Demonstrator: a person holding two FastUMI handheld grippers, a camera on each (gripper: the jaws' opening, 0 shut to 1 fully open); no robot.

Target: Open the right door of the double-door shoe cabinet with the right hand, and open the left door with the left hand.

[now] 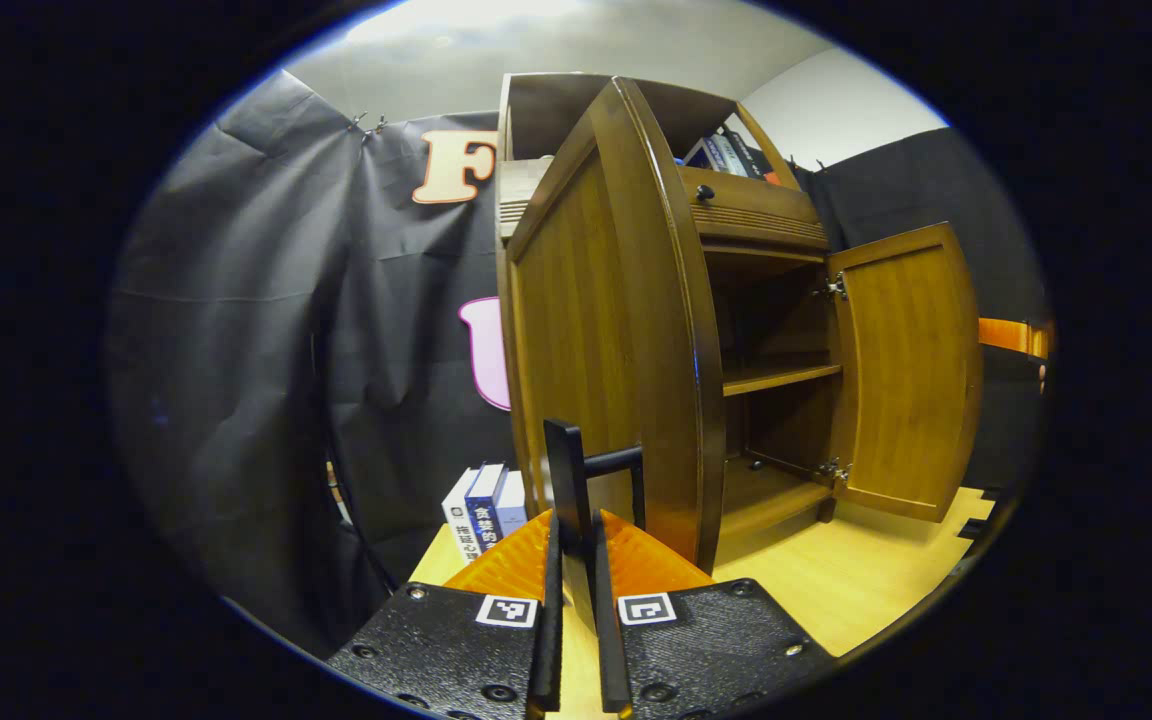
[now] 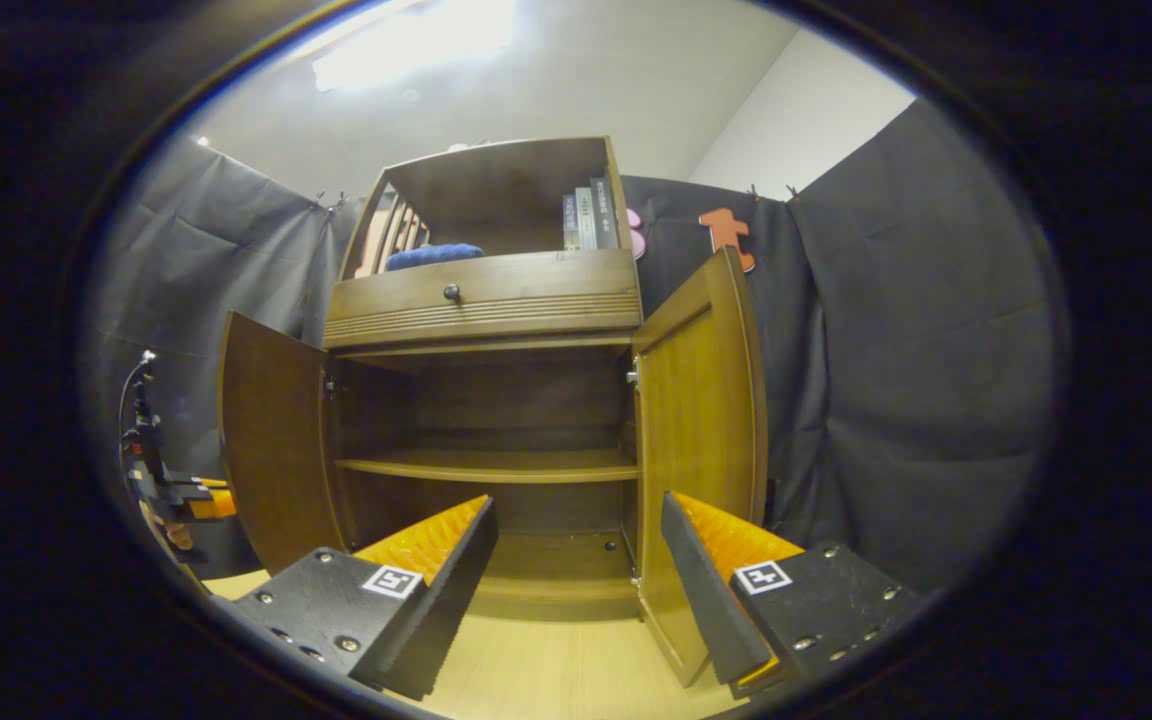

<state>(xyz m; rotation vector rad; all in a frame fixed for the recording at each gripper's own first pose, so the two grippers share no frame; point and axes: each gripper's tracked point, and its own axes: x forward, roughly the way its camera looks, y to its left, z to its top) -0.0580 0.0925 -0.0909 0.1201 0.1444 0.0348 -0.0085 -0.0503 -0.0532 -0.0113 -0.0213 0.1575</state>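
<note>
The brown wooden shoe cabinet (image 2: 481, 300) stands with both doors swung open. In the left gripper view, the left door (image 1: 596, 330) is seen nearly edge-on just ahead of me. My left gripper (image 1: 573, 530) is shut on that door's black bar handle (image 1: 566, 465). The right door (image 1: 911, 370) stands open farther off. In the right gripper view, my right gripper (image 2: 578, 505) is open and holds nothing, facing the bare inner shelf (image 2: 496, 465). The right door (image 2: 701, 400) is just beyond its right finger. The left door (image 2: 271, 440) is open, with the left gripper (image 2: 171, 495) behind it.
The cabinet stands on a light wooden tabletop (image 2: 556, 660). Several books (image 1: 484, 510) stand beside the cabinet's left side. Above the drawer with a round knob (image 2: 451, 292), the top shelf holds more books (image 2: 591, 215) and a blue item (image 2: 433, 256). Black cloth walls surround the booth.
</note>
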